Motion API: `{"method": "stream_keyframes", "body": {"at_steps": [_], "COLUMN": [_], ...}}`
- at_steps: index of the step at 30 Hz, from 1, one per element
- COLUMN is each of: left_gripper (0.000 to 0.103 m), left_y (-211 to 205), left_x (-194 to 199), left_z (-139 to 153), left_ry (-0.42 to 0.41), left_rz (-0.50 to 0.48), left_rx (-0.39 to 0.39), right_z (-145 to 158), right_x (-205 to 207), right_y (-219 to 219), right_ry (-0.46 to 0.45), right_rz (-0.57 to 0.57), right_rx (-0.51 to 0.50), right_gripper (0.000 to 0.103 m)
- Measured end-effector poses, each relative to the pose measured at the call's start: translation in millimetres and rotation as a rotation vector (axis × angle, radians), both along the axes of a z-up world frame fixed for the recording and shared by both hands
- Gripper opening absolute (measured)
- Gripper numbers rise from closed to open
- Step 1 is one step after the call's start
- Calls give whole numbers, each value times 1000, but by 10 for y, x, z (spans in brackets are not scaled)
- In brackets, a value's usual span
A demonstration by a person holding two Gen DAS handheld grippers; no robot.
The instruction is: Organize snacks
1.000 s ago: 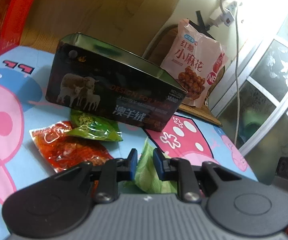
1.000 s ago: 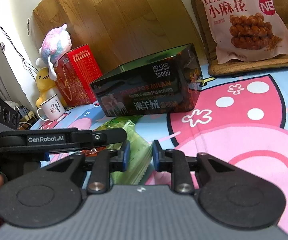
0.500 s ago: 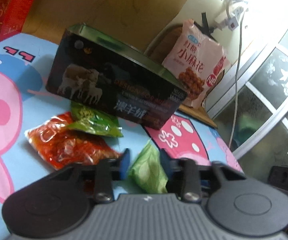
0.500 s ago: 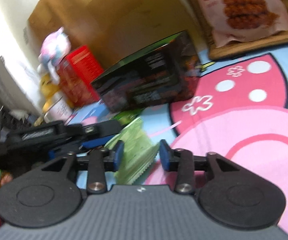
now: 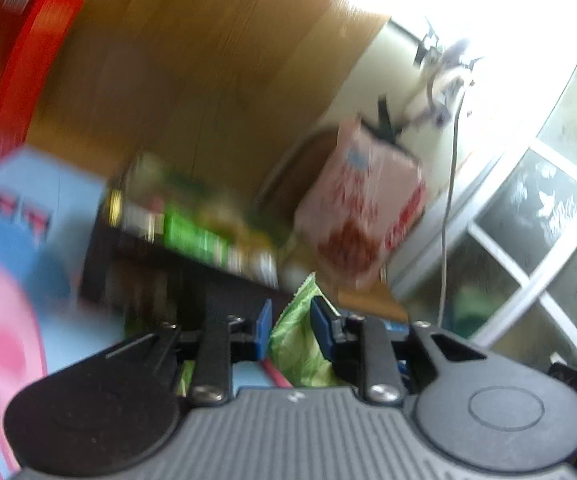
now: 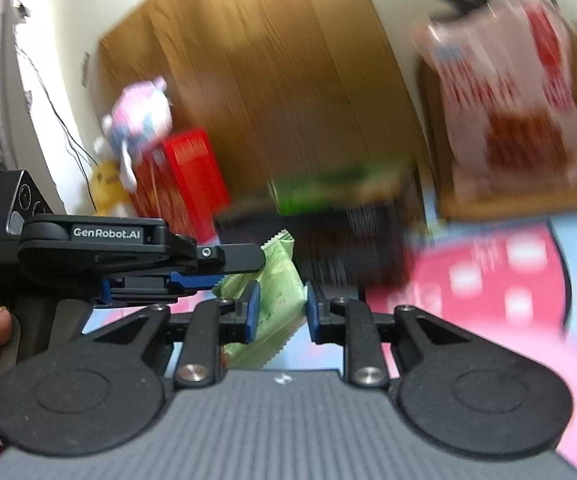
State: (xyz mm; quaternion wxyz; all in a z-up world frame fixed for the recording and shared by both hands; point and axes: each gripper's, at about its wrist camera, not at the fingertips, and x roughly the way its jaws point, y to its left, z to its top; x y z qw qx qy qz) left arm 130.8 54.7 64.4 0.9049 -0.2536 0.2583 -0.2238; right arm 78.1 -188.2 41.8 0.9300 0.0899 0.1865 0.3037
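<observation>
Green snack packet (image 5: pixel 294 344) sits between both sets of tongs at once, lifted clear of the pink and blue cartoon sheet (image 6: pixel 508 312). Left tongs (image 5: pixel 289 326) are pinching it: both blue pads sit against the packet, seen end-on in the left view. Right tongs (image 6: pixel 279 312) are closing around the same packet (image 6: pixel 276 292); left pad touches it, right pad shows a small gap, so no firm pinch there yet. In the right view the left tongs (image 6: pixel 244 268) come in from the side and hold the packet's far edge.

Just behind the packet stands the dark open tin (image 6: pixel 348 248), heavily blurred; green and yellow wrappers seem to lie inside (image 5: pixel 196 232), so some snacks look already stowed. A big pink snack bag (image 6: pixel 508 104) leans against the wall further back, outside the tin. Red box (image 6: pixel 184 176) and plush toys (image 6: pixel 136 120) stand well apart.

Judgement: partway through. This packet is picked up and not yet in the tin; dropping it in is what's left. Loose snacks on the sheet can't be made out through the blur.
</observation>
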Motion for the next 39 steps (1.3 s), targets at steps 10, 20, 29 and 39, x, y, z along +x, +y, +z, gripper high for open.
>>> {"method": "stream_keyframes", "body": {"at_steps": [10,20,29,39], "left_gripper": [27,27,28,33], "left_y": [181,677,498,322], "left_x": [609,-11,-24,77], "left_z": [47,-108,-511,-680], "left_ry": [12,76,184,199], "left_rz": [149,287,240,125], "left_rx": [39,56,58,63], "right_z": [118,-192,-474,-631], "right_x": [1074,421,624,730], "right_y": [328,152,473,273], "right_ry": [-120,25,236,446], "right_rz": [-119,-8,52,67], "right_rx": [-180,11,-66,165], "right_gripper": [31,40,59,36]}}
